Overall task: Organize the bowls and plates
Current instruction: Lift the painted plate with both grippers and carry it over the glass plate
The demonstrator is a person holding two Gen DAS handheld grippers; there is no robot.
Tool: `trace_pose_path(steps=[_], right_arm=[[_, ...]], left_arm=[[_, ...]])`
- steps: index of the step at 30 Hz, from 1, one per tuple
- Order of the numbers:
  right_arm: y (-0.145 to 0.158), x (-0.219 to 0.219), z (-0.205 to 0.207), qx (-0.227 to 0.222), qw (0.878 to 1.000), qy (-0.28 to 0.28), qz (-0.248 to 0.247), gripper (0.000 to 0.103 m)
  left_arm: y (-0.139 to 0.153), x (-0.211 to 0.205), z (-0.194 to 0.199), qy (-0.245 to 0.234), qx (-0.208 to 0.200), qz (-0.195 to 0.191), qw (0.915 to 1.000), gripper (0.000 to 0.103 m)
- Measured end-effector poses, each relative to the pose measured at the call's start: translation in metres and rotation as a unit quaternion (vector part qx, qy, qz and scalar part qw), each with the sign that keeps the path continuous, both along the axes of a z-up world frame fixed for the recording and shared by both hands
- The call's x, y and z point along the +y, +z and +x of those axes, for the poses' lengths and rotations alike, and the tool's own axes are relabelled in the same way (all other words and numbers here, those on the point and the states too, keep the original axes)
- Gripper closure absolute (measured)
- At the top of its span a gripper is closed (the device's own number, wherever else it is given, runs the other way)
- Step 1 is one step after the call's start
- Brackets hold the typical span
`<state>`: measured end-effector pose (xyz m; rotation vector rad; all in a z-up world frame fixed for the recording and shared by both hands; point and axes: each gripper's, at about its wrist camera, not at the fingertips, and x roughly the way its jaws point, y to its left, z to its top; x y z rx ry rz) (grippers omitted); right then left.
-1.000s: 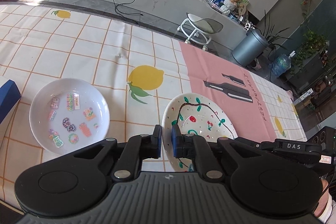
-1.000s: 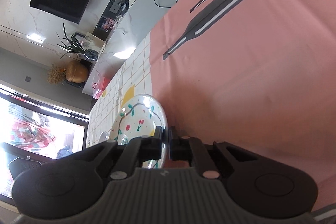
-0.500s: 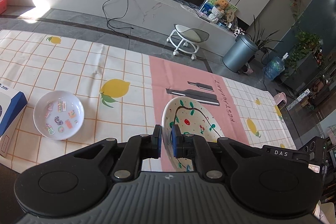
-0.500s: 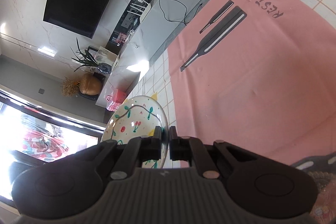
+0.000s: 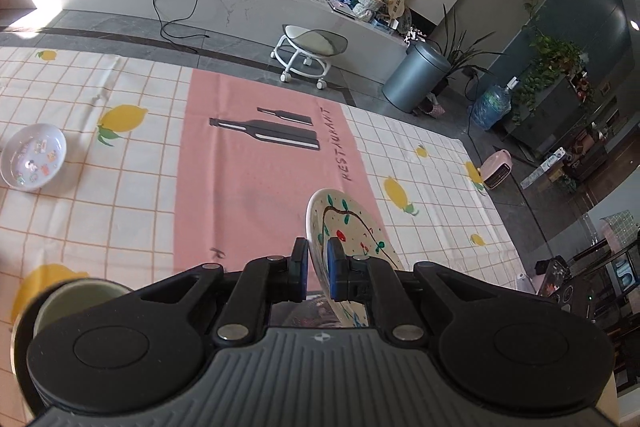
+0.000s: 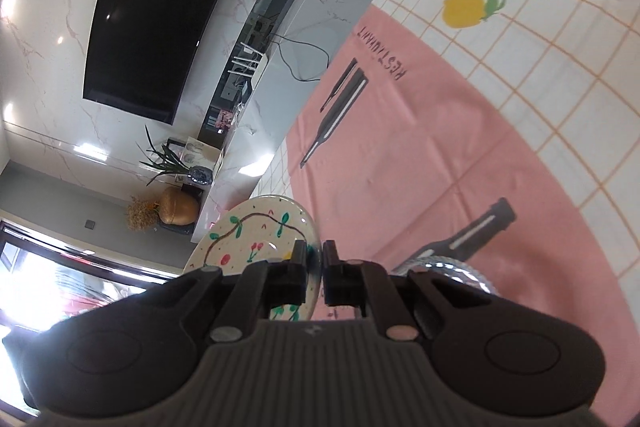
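The left claw's (image 5: 317, 265) housing is hiding the lower part of the painted plate (image 5: 352, 227), and the same is happening under the right claw (image 6: 316, 267). A pale cup (image 5: 76, 301) is peeking out at lower left (mostly covered). The sticker bowl (image 5: 34, 157) is running off the left edge, its stickers too small to read.

Home living room: television (image 6: 156, 39), stool (image 5: 310, 45), houseplants (image 5: 554, 61).

I count two plates: a painted plate (image 5: 352, 227) in my jaws and a sticker plate (image 5: 33, 157) on the one cloth (image 5: 120, 211). I see one cup (image 5: 80, 301), one stool (image 5: 306, 47), one bin (image 5: 414, 77).
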<state>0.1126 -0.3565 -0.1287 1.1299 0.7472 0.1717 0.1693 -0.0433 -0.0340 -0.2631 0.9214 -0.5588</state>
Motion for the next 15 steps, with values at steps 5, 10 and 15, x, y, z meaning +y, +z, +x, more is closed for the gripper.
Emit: trace_pose_path(steps=[5, 10, 15], right_arm=[[-0.006, -0.026, -0.038, 0.011, 1.000, -0.019, -0.015, 0.097], [-0.019, -0.045, -0.071, 0.026, 0.999, -0.024, -0.028, 0.098], [-0.032, -0.047, -0.092, 0.043, 0.998, -0.021, -0.035, 0.098]], left_arm=[[-0.023, -0.016, -0.022, 0.000, 0.028, -0.022, 0.9994, 0.093], [-0.049, -0.020, -0.042, 0.008, 0.055, -0.037, 0.9978, 0.093], [-0.070, -0.020, -0.063, 0.024, 0.068, -0.028, 0.9970, 0.093]])
